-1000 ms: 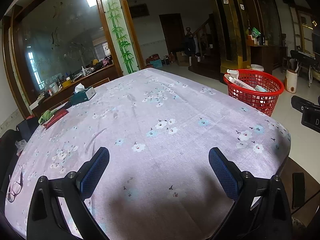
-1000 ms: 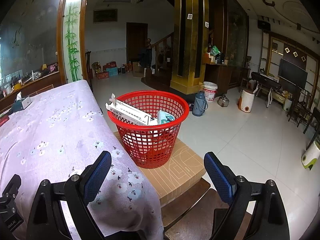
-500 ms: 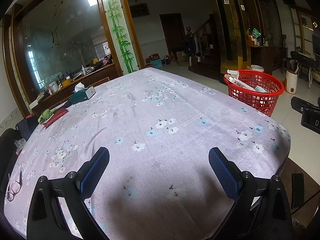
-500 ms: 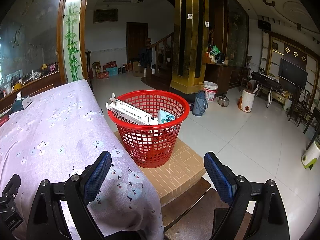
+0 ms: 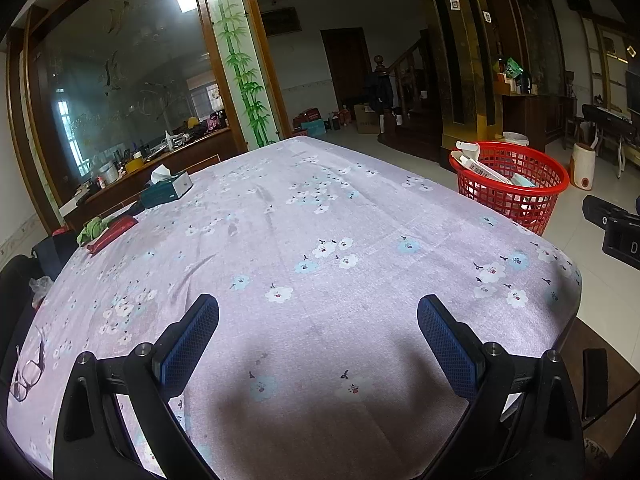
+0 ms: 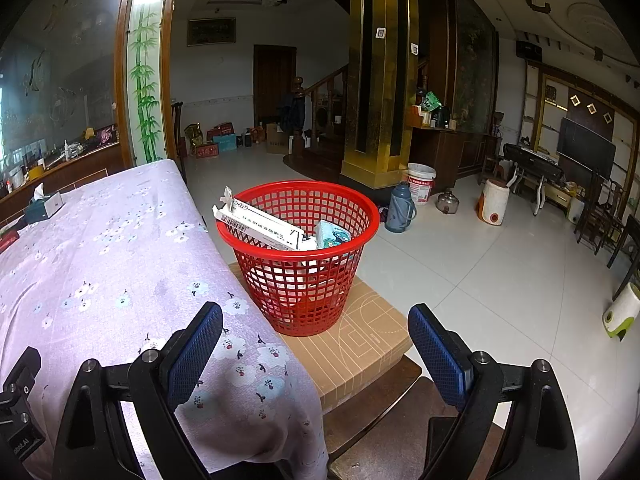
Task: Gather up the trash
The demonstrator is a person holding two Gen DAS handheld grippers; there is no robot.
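Left claw: our left claw (image 5: 318,334) hung released and empty over the near end of the lilac flower-printed cloth-covered bench (image 5: 280,220).
Right claw: our right claw (image 6: 316,342) was likewise spread wide, gripping nothing, just off the bench's right edge.
Trash: a long white barcoded carton (image 6: 260,226) and a pale printed packet (image 6: 332,236) already lay in the red plastic mesh basket (image 6: 298,264), on a brown cardboard box (image 6: 360,344).
Key relation: the basket stood straight ahead of the right claw, the nearer one; the carton's long axis ran left-to-right across the rim.
Unclear: we judged no loose trash remained nearby; far-left clutter beside the teal tissue box (image 5: 166,190) was indistinct.
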